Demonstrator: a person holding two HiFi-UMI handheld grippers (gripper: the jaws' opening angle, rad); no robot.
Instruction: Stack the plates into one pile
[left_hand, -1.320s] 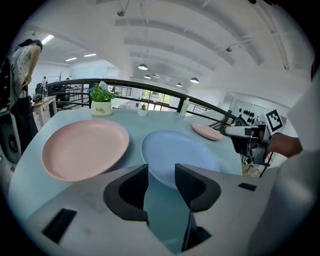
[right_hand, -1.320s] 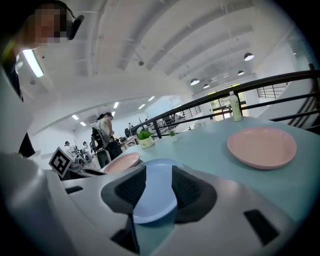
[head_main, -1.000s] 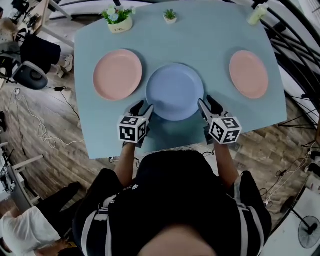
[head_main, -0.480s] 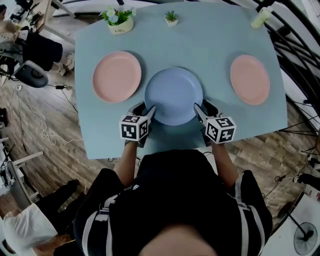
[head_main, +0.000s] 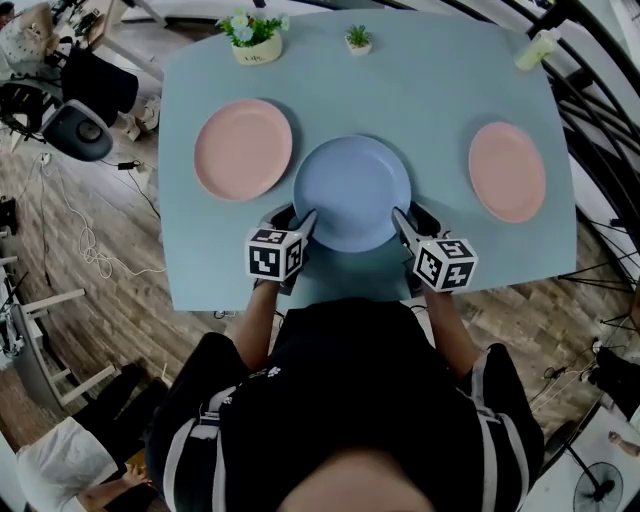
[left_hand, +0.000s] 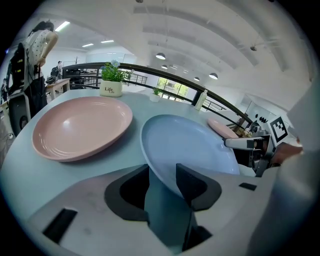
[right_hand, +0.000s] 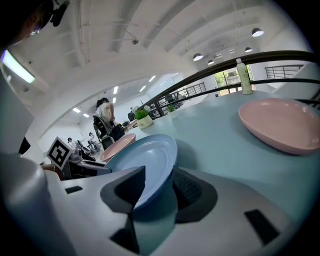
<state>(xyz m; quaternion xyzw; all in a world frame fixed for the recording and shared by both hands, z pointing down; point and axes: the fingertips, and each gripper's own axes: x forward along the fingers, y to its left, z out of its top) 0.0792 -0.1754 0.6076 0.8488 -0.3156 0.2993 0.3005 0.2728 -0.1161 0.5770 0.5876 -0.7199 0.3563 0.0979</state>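
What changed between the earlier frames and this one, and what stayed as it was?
The left gripper and the right gripper closed in on the blue plate, and each now grips its near rim; a second ago they stood just off it. The left pink plate and the right pink plate stayed put on the table, with nothing stacked yet.

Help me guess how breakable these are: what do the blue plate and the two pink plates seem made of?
Blue plate: looks like matte plastic or melamine, with an even colour, thin rim and only soft sheen; ceramic can't be ruled out. Left pink plate and right pink plate: seemingly the same material, smooth satin finish, faint rings on the left one's rim.
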